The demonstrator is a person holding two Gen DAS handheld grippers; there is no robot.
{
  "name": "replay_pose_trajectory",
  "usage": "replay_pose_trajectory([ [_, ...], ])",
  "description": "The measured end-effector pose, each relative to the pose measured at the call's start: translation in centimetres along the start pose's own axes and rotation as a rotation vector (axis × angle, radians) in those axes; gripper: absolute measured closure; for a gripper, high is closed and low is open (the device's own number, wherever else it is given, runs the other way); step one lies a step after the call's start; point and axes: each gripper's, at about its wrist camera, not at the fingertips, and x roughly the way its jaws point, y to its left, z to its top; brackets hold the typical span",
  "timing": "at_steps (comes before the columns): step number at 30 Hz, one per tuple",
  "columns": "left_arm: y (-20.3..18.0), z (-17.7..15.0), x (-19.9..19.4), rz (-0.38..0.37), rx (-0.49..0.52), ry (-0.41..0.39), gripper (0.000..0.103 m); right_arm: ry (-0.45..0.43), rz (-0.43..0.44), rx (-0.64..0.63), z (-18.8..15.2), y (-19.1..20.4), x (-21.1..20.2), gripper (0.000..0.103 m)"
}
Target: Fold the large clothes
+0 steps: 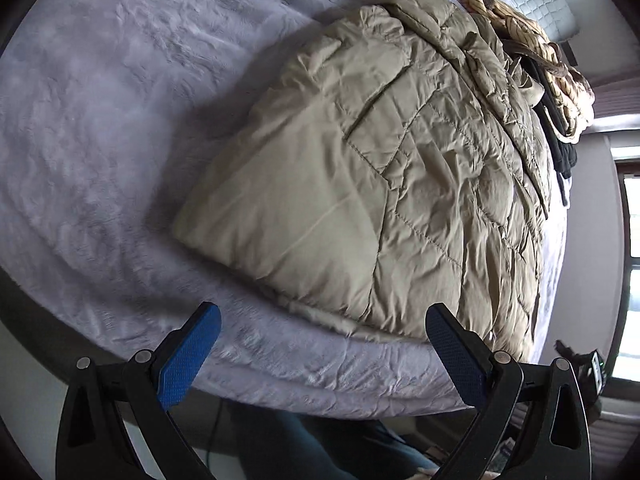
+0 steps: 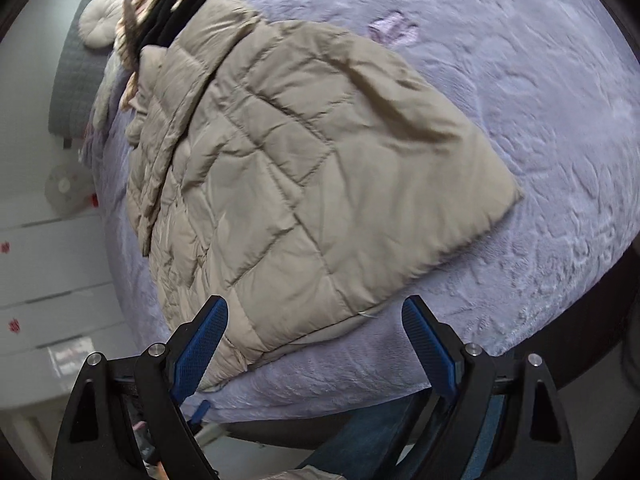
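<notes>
1. The left tool [image 1: 322, 326] hangs with its jaws spread wide and nothing between them, over the near hem of the quilted beige jacket [image 1: 372, 184]; it should probably take the hem corner deep enough to catch every layer.
2. The jacket lies partly folded on the lilac bed [image 1: 100, 128], its hem at the near edge, a pile of other clothes [image 1: 560, 92] beyond it.
3. The right tool [image 2: 316, 318] is likewise wide open and empty over the hem; lift both corners level, so the padding folds evenly.
</notes>
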Motion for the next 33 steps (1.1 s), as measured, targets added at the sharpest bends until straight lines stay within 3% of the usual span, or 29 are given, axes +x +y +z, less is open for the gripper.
replay_pose_trajectory([
  [5,-1.0,1.5,2.0,-0.056,0.011,0.014,0.001,-0.005,0.032,0.073,0.0,-1.8,0.4,0.012],
  [12,-1.8,2.7,4.1,-0.052,0.016,0.036,0.001,-0.036,0.096,0.181,0.8,-3.9,1.4,0.012],
  [18,-2.3,3.3,4.2,-0.078,0.029,0.044,0.001,-0.066,0.218,0.272,0.8,-4.4,2.5,0.014],
  [20,-2.4,3.5,4.1,-0.093,0.03,0.049,0.012,-0.079,0.223,0.294,0.5,-4.2,2.8,0.017],
  [22,-2.4,3.7,4.3,-0.092,0.041,0.069,0.034,-0.089,0.229,0.312,0.2,-4.3,3.1,0.022],
  [23,-2.4,3.8,4.4,-0.094,0.051,0.082,0.05,-0.092,0.23,0.32,-0.1,-4.4,3.2,0.026],
  [25,-2.3,4.0,4.4,-0.092,0.076,0.099,0.073,-0.097,0.225,0.337,-0.4,-4.5,3.3,0.04],
  [26,-2.4,4.1,4.3,-0.097,0.086,0.099,0.08,-0.1,0.224,0.337,-0.5,-4.6,3.3,0.056],
  [27,-2.2,4.2,4.0,-0.103,0.093,0.098,0.082,-0.1,0.219,0.335,-0.7,-4.7,3.3,0.081],
  [28,-2.3,4.3,3.6,-0.113,0.1,0.092,0.086,-0.106,0.214,0.335,-0.9,-4.6,3.2,0.087],
  [33,-3.3,5.3,0.6,-0.176,0.121,0.039,0.087,-0.128,0.248,0.27,-0.8,-3.2,2.0,0.095],
])
